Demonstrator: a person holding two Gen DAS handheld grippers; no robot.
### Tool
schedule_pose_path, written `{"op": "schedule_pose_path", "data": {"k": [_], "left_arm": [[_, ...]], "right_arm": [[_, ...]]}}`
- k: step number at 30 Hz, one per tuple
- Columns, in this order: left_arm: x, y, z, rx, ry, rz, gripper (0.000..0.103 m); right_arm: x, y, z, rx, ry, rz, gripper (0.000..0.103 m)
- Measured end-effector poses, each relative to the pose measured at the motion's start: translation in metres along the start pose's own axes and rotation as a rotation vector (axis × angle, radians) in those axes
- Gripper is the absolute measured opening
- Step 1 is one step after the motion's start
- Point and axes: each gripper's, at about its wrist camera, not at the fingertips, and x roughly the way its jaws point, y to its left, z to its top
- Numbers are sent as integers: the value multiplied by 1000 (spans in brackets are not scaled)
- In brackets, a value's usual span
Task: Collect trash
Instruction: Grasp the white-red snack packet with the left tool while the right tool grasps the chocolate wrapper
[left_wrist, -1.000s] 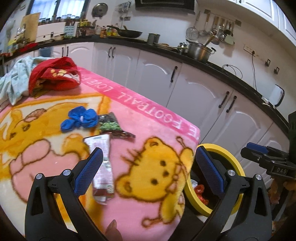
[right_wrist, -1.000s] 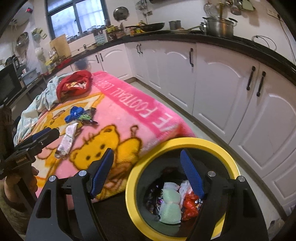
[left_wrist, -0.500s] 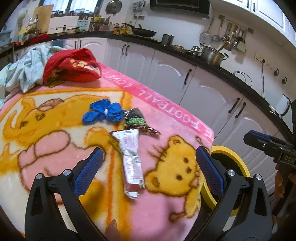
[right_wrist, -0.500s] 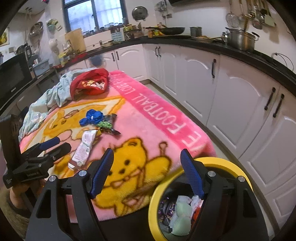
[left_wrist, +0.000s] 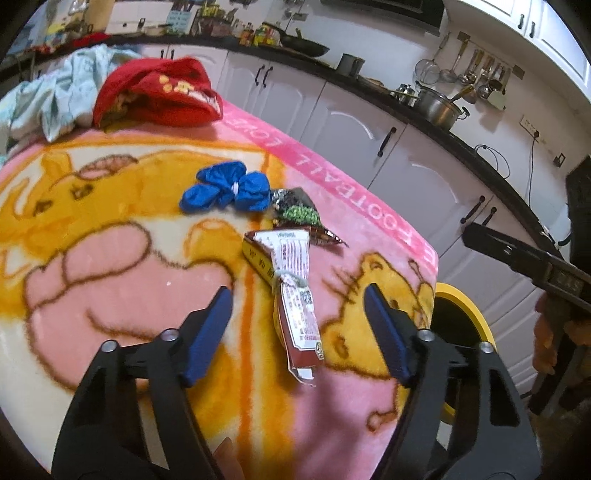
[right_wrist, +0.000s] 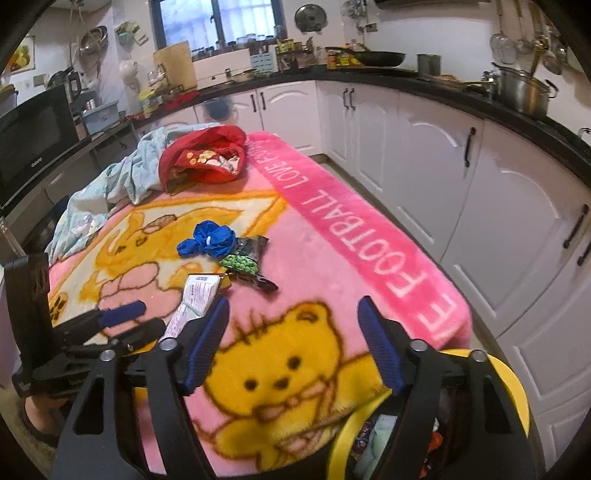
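A twisted red-and-white snack wrapper lies on the pink cartoon blanket; my open, empty left gripper hovers right over its near end. Beyond it lie a dark green-printed wrapper and a crumpled blue bundle. The right wrist view shows the same wrapper, dark wrapper and blue bundle. My right gripper is open and empty above the blanket's near corner, just over the yellow-rimmed trash bin, which holds several scraps.
A red cloth and a pale blue cloth are heaped at the table's far end. White cabinets under a black counter run along the right. The bin's rim sits off the table's right corner.
My left gripper moved forward over the table, closing in on the red-and-white wrapper. My right gripper rose and swung from above the bin toward the blanket's corner.
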Motion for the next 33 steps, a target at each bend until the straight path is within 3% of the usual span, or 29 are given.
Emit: {"op": "schedule_pose_path", "data": {"k": [7,13,26,29,33], "left_arm": [[14,3,-5,-4,45,-22,41],[22,8,-7,-16,69,-25,32],[33,10,-14,-30,103,-36,29],[33,10,-13,-31,104,-38,28],[35,9,-13,-28,106,-38,27]], "right_arm": [[47,8,11,-43,56,49,56],[82,13,16,-72,104,72,51],[133,28,19,-163,203,116,36],[141,26,14,-173,237,113,23],[140,25,7,-176,246,116,20]]}}
